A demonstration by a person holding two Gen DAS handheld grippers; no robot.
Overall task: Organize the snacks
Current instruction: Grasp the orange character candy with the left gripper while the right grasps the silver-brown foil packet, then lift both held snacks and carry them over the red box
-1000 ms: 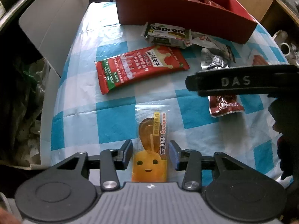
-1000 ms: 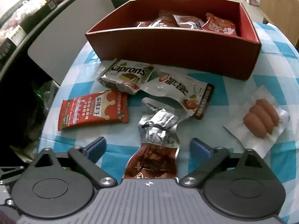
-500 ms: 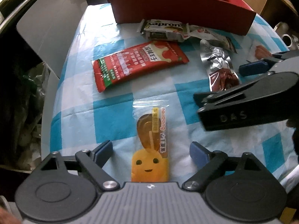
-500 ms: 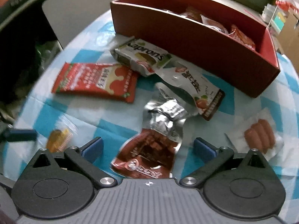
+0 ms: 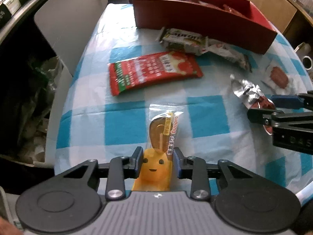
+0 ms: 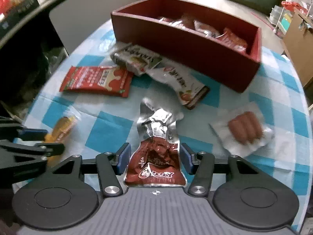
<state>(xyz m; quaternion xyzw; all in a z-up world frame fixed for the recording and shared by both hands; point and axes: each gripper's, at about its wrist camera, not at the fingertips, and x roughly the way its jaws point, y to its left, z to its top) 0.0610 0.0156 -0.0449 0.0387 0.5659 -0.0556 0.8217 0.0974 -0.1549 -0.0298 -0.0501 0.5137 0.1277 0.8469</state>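
Note:
My left gripper (image 5: 156, 161) is shut on the orange lollipop packet (image 5: 159, 137), pads against both its sides, low over the checked tablecloth. My right gripper (image 6: 154, 157) has its pads close on either side of a silver and dark red foil pouch (image 6: 156, 148); the pads look to touch its edges. The red box (image 6: 195, 45) with several snack packs inside stands at the back. The right gripper also shows in the left wrist view (image 5: 277, 107), and the left gripper shows in the right wrist view (image 6: 33, 137).
On the blue and white checked tablecloth (image 5: 125, 125) lie a flat red packet (image 5: 152, 72), a Kaprons wafer pack (image 5: 182, 39), a white pouch (image 6: 182, 82) and a clear sausage pack (image 6: 244, 129). The table's left edge drops to dark clutter.
Both grippers were wide open half a second ago and have closed in: the left onto the lollipop packet, the right around the foil pouch. The right gripper has moved away from the left one.

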